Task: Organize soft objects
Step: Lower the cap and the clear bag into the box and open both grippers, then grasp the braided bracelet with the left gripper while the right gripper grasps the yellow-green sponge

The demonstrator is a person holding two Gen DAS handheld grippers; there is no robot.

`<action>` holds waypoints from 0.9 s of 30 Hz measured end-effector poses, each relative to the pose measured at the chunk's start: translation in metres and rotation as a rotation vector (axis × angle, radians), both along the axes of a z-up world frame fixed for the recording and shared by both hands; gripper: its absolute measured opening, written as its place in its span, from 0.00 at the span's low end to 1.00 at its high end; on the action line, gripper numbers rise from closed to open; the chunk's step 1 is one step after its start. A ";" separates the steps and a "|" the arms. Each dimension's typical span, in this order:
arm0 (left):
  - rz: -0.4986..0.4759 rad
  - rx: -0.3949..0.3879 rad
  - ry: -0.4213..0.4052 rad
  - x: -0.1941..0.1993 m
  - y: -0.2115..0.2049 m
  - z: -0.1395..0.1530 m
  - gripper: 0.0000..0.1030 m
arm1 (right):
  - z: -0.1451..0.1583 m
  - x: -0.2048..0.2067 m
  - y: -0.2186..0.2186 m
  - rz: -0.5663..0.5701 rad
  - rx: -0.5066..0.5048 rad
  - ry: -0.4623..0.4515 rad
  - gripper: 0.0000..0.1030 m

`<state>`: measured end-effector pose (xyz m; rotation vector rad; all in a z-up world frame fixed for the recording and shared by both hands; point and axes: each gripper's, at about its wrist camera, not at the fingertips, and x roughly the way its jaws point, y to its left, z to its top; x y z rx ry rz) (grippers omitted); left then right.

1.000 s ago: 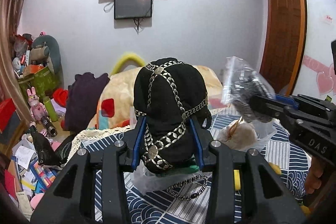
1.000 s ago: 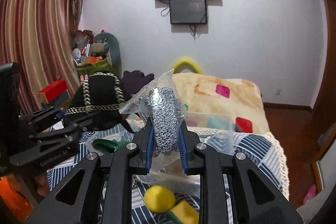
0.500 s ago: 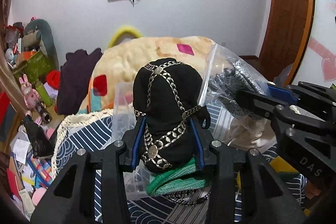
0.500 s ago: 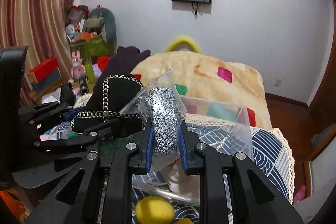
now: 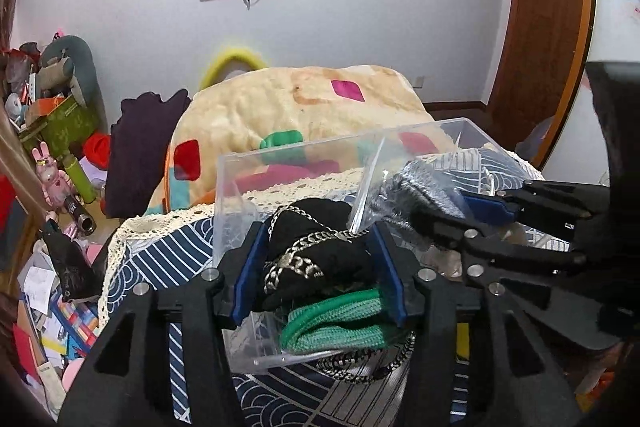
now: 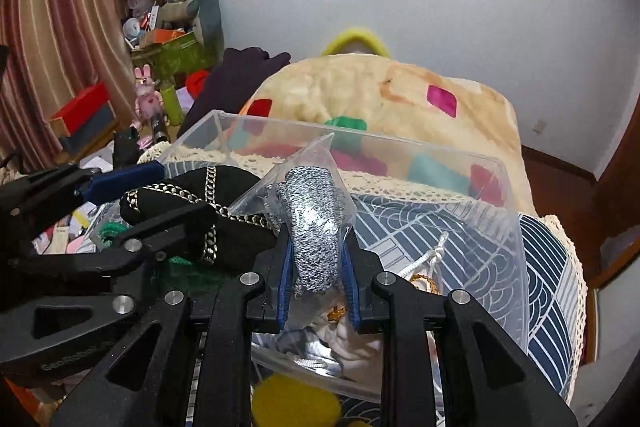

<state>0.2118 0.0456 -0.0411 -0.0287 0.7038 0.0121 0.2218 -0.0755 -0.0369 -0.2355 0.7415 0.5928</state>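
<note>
Two grippers loaded | left gripper point(image 5: 316, 267) pinches black chained pouch point(image 5: 316, 259) | right gripper point(image 6: 316, 267) pinches bagged grey knit point(image 6: 314, 223) | risk: both crowd the clear bin point(image 6: 400, 143), slick bag may slip or snag the near rim.

Bin mouth: my left tool point(image 5: 316, 267) and right tool point(image 6: 316, 263) sit side by side over the clear plastic storage bin point(image 6: 508, 227), crowding its near-left part.
Far-right bin: I see bare floor there, beyond the white drawstring pouch point(image 6: 424, 279).
Left bin floor: folded green knit cloth point(image 5: 336, 323) fills it.
Behind: patchwork cream blanket point(image 5: 304, 107) rises past the bin's far wall.
</note>
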 end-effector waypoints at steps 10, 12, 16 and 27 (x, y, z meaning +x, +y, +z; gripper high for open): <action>-0.001 0.021 -0.080 -0.024 -0.002 0.023 0.67 | 0.018 -0.011 -0.017 -0.006 0.035 -0.044 0.42; -0.001 0.026 -0.099 -0.031 -0.002 0.028 0.69 | 0.025 -0.016 -0.021 -0.012 0.045 -0.072 0.47; 0.000 0.028 -0.139 -0.045 -0.004 0.039 0.73 | 0.042 -0.029 -0.029 -0.007 0.070 -0.126 0.48; 0.028 0.077 -0.272 -0.094 -0.013 0.061 0.94 | 0.068 -0.072 -0.049 0.009 0.128 -0.279 0.67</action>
